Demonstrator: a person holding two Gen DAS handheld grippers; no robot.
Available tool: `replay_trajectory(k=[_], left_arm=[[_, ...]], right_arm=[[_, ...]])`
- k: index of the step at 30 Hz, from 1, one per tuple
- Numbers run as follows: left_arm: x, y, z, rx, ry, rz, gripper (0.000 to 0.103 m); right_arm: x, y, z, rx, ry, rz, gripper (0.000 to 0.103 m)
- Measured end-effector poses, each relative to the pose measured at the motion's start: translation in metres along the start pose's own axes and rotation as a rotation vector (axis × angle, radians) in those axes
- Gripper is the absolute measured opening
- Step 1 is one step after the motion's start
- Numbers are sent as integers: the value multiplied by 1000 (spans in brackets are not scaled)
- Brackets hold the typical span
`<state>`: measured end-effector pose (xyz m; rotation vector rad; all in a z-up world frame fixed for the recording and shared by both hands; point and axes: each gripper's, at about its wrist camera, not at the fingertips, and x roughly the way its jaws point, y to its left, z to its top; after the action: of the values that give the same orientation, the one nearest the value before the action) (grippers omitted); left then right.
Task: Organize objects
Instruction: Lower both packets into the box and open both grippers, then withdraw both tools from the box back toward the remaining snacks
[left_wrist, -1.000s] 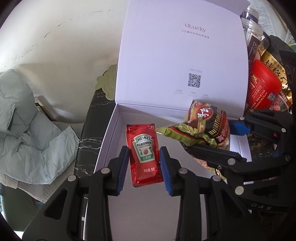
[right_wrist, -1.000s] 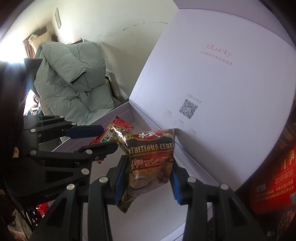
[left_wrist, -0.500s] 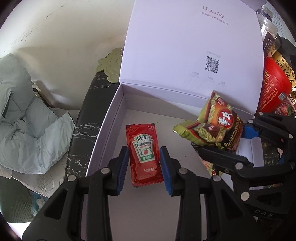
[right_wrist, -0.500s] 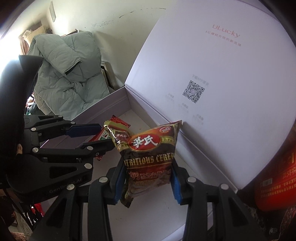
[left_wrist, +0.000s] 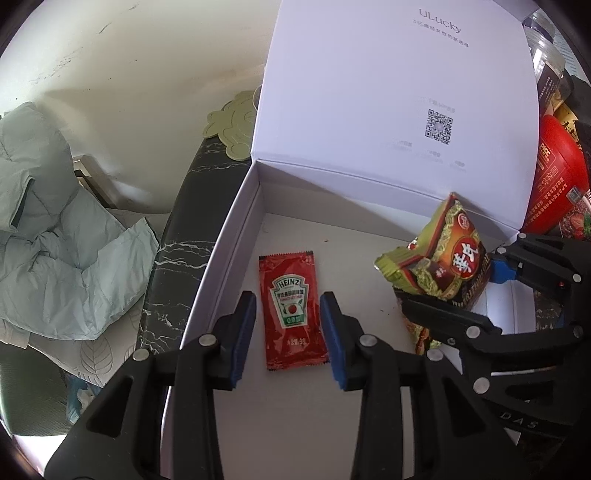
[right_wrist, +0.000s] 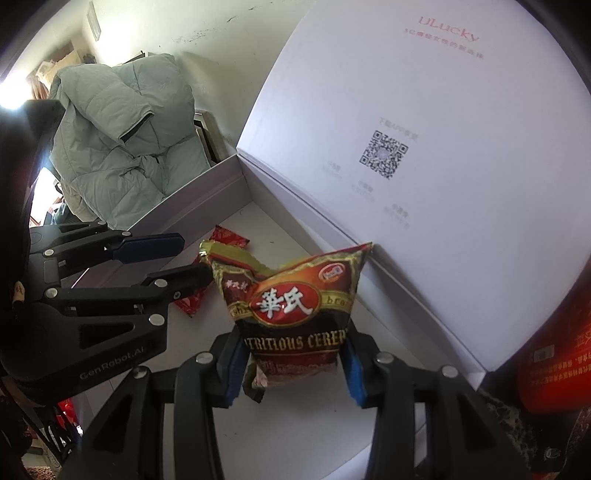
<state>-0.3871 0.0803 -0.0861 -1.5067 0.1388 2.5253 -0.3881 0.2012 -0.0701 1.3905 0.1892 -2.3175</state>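
Note:
A red Heinz ketchup sachet (left_wrist: 291, 312) lies flat on the floor of an open white box (left_wrist: 236, 229). My left gripper (left_wrist: 288, 325) is open, its blue pads either side of the sachet without touching it. My right gripper (right_wrist: 293, 360) is shut on a brown-and-green cereal packet (right_wrist: 291, 306), held upright inside the box near the lid hinge; the packet also shows in the left wrist view (left_wrist: 443, 258). The sachet shows partly behind the left gripper in the right wrist view (right_wrist: 229, 240).
The box lid (left_wrist: 399, 92) stands upright behind. A red tub (left_wrist: 557, 177) and jars (left_wrist: 546, 55) stand right of the box. The box sits on a dark marble table (left_wrist: 177, 251). A pale green jacket (left_wrist: 55, 221) lies at left.
The ketchup sachet has left my left gripper's pads and lies on the box floor. Both grippers have lowered into the box; the cereal packet has come down with the right gripper.

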Motion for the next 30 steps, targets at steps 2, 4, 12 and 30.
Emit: replay_trajectory(k=[2,4,12,30], left_arm=[[-1,0,0,-4,3,9,37],[-3,0,0,-4,0,18,43],[-17,-2,-1,0,-21,16,52],[-77,-9,-6,-17,-124,67,58]], right_arm=[[-1,-1,0,3,3,-2,45],[-2,1,0,1,4,-12,46],[-14,2,1,12,-10,-35,55],[-63,5,1,50,-140,-47,64]])
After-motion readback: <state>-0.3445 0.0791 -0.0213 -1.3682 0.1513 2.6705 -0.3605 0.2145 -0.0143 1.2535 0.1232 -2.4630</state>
